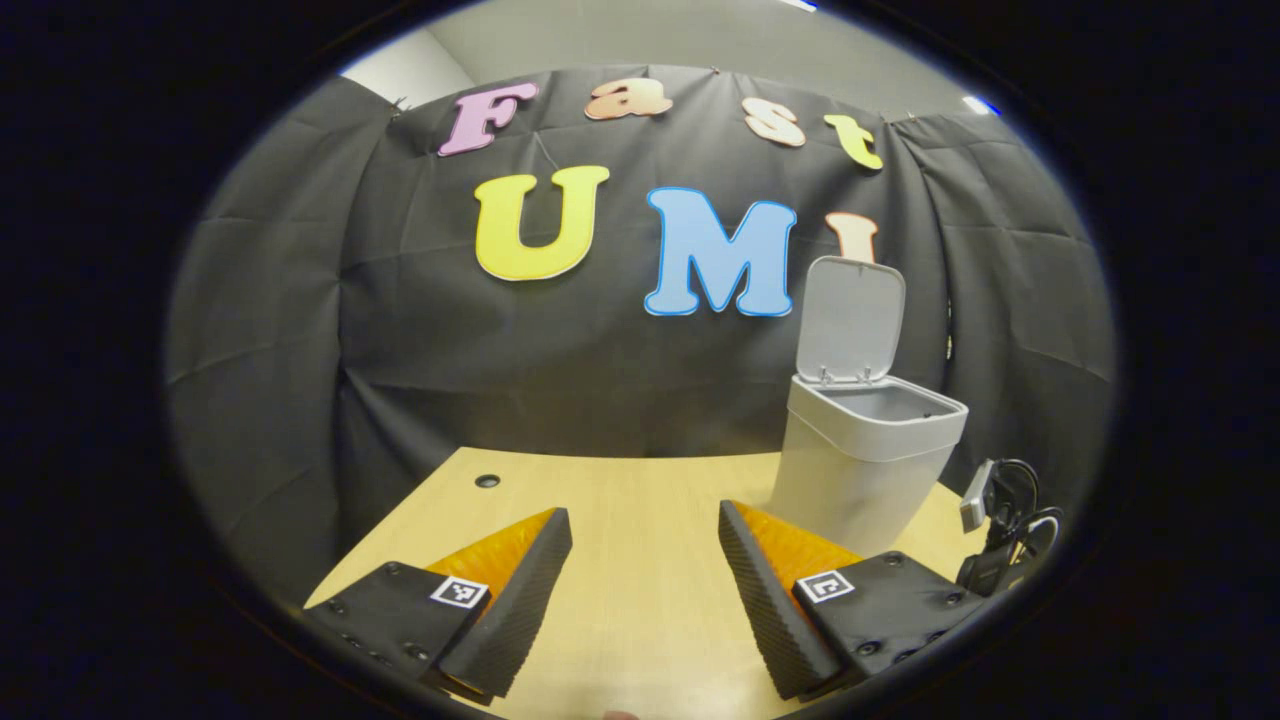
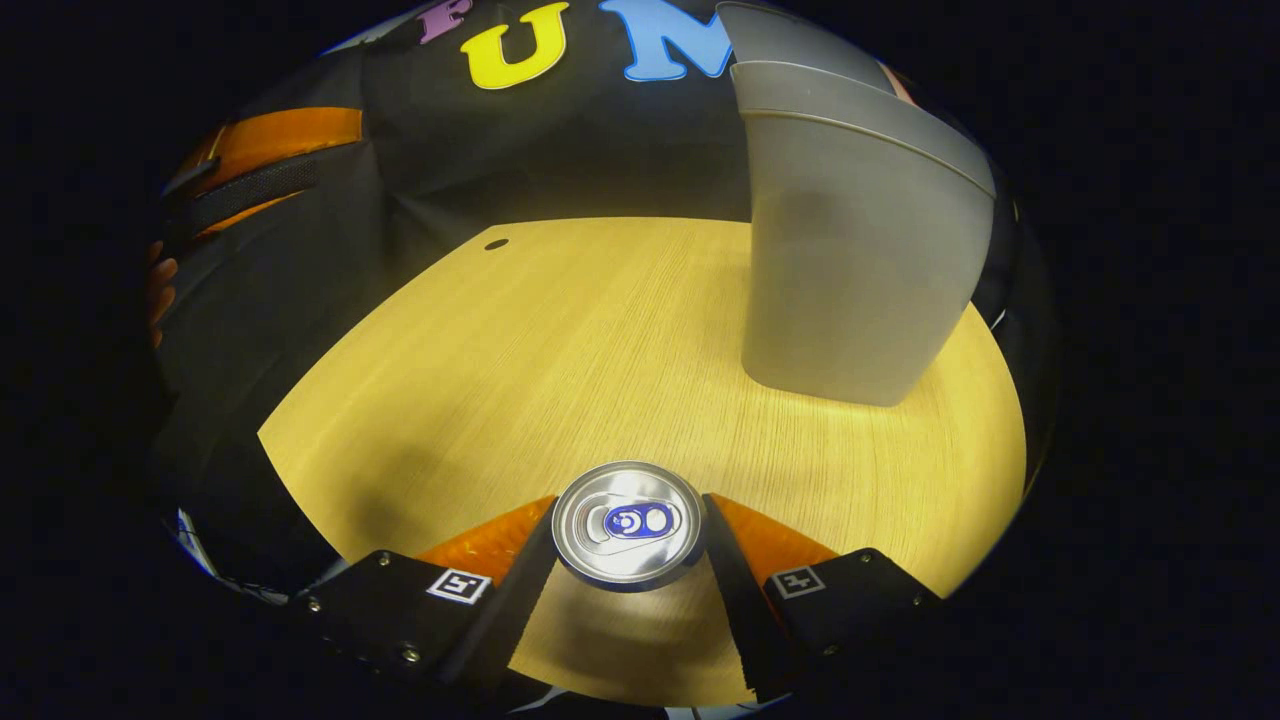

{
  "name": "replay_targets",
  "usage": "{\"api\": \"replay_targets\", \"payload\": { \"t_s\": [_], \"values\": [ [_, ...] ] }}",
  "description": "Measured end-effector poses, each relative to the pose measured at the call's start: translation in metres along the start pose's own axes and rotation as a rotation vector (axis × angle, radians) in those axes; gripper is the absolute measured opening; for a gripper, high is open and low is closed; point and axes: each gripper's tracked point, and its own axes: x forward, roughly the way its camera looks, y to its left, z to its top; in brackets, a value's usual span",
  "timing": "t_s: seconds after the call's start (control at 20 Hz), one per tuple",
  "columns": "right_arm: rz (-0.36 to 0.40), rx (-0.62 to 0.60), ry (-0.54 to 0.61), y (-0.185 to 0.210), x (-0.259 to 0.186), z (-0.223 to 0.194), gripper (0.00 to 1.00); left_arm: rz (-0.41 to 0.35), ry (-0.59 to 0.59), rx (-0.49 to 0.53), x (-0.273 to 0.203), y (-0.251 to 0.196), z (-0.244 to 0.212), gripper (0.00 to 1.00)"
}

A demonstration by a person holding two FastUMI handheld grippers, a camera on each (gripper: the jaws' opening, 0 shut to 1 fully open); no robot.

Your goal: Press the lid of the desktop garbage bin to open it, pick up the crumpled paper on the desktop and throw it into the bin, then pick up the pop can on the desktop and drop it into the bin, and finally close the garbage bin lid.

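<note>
Two fingers of the right gripper [image 2: 630,545] are clamping the upright pop can [image 2: 629,522], ready for lifting toward the open-lidded bin [image 2: 850,280] ahead-right; the left gripper [image 1: 645,570] is gaping empty.

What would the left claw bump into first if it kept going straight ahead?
Probably the black cloth wall behind the table. The left claw is open and aims past bare tabletop. The bin stands off to its right, likely out of its line, though depth is hard to judge.

Light wood desk [image 1: 640,520], small round hole [image 1: 487,481] near far edge; black cloth wall [image 1: 300,330] behind; pale ceiling [image 1: 700,40] above.
</note>
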Motion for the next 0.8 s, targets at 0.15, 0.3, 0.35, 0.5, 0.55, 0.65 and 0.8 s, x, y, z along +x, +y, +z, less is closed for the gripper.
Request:
{"api": "replay_targets", "payload": {
  "t_s": [0.15,0.3,0.35,0.5,0.55,0.65,0.8],
  "values": [
    [0.003,-0.010,-0.049,-0.001,-0.016,0.015,0.84,0.002,0.001,-0.003,0.000,-0.001,0.000,0.98],
    [-0.004,-0.003,-0.122,-0.005,-0.040,0.040,0.84,0.005,0.002,-0.008,0.000,-0.003,-0.001,0.96],
    [-0.008,0.002,-0.151,-0.008,-0.047,0.051,0.84,0.003,0.000,-0.007,-0.001,-0.003,0.000,0.98],
    [-0.027,0.005,-0.253,-0.017,-0.073,0.091,0.84,0.005,-0.005,0.000,-0.001,-0.006,0.002,0.98],
    [-0.033,0.009,-0.290,-0.019,-0.081,0.103,0.84,0.004,-0.007,0.001,-0.001,-0.008,0.002,0.97],
    [-0.041,0.018,-0.361,-0.026,-0.100,0.129,0.84,-0.003,-0.012,0.003,0.000,-0.012,0.004,0.96],
    [-0.057,0.025,-0.456,-0.036,-0.124,0.164,0.83,-0.017,-0.025,0.009,0.002,-0.019,0.009,0.98]
  ]
}}
